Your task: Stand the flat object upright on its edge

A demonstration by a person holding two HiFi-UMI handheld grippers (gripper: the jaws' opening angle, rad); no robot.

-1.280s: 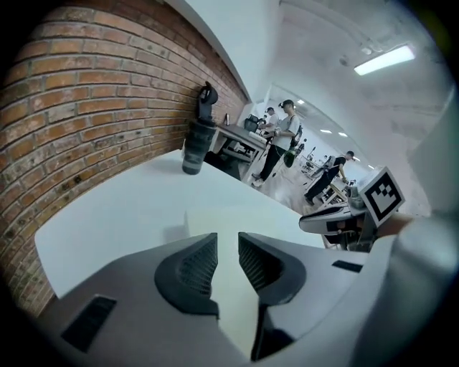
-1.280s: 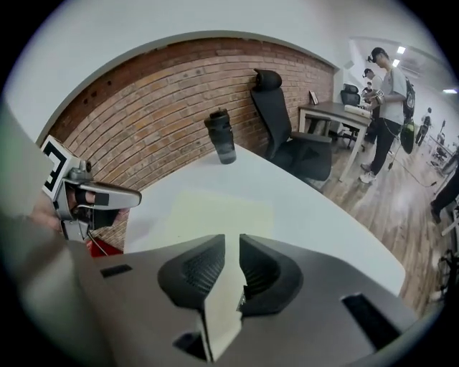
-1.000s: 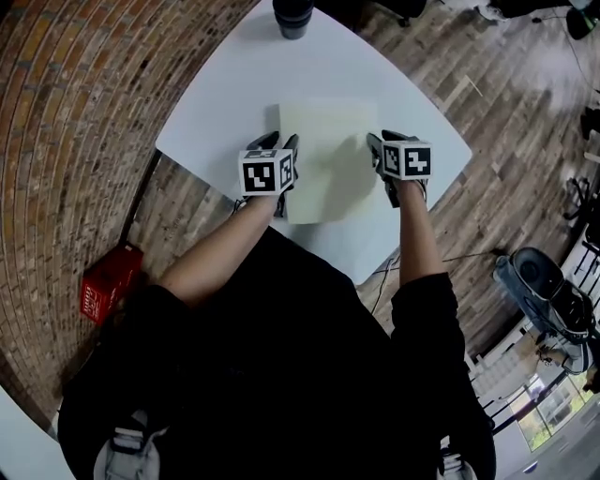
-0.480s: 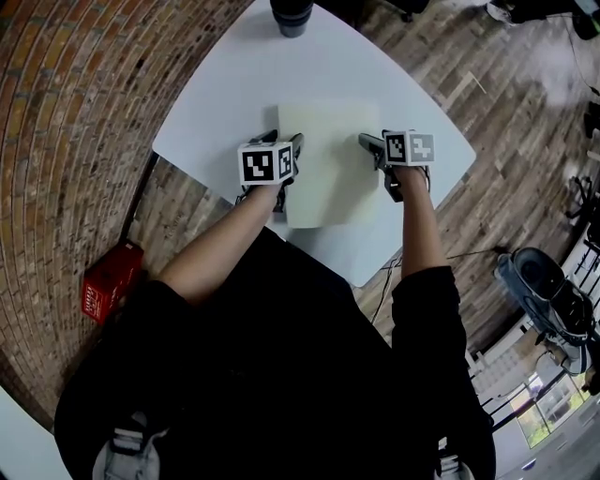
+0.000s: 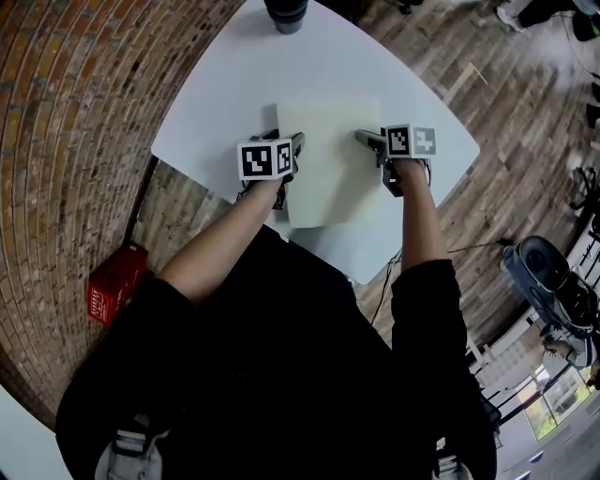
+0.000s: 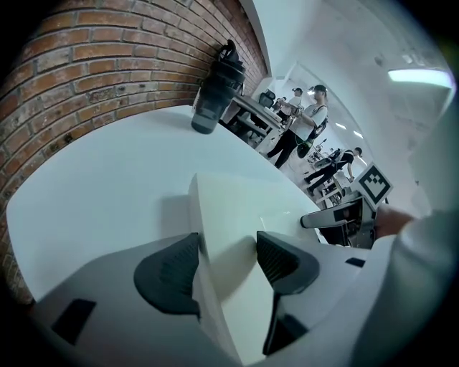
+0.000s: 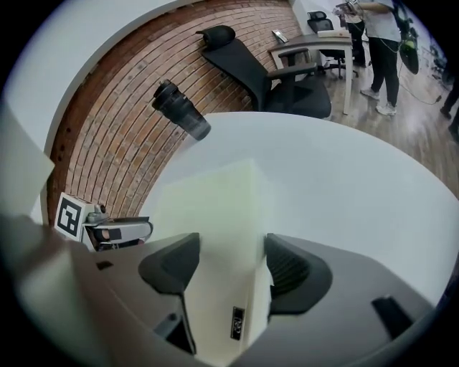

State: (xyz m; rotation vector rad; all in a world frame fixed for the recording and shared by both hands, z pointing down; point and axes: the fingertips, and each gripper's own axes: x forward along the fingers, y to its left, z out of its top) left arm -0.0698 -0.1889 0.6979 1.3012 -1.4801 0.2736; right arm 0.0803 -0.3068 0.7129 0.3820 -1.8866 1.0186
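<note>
The flat object (image 5: 326, 122) is a pale cream board lying flat on the white table (image 5: 225, 89). My left gripper (image 5: 284, 142) straddles its left edge. My right gripper (image 5: 373, 142) straddles its right edge. Both sets of jaws have just been opening and now stand wide. In the left gripper view the board's edge (image 6: 228, 215) runs between the pads of the left gripper (image 6: 228, 261), with a gap on the right side. In the right gripper view the board (image 7: 215, 208) lies between the dark pads of the right gripper (image 7: 228, 265), which do not press on it.
A dark bottle (image 5: 286, 11) stands at the table's far edge, also seen as the bottle (image 6: 214, 89) near the brick wall. A red box (image 5: 112, 286) lies on the floor at left. A black office chair (image 7: 265, 68) stands beyond the table. People (image 6: 305, 125) stand far off.
Both grippers have sunk a little toward the board and their jaws have spread wider. The right gripper has rolled. The board still lies flat in the same place.
</note>
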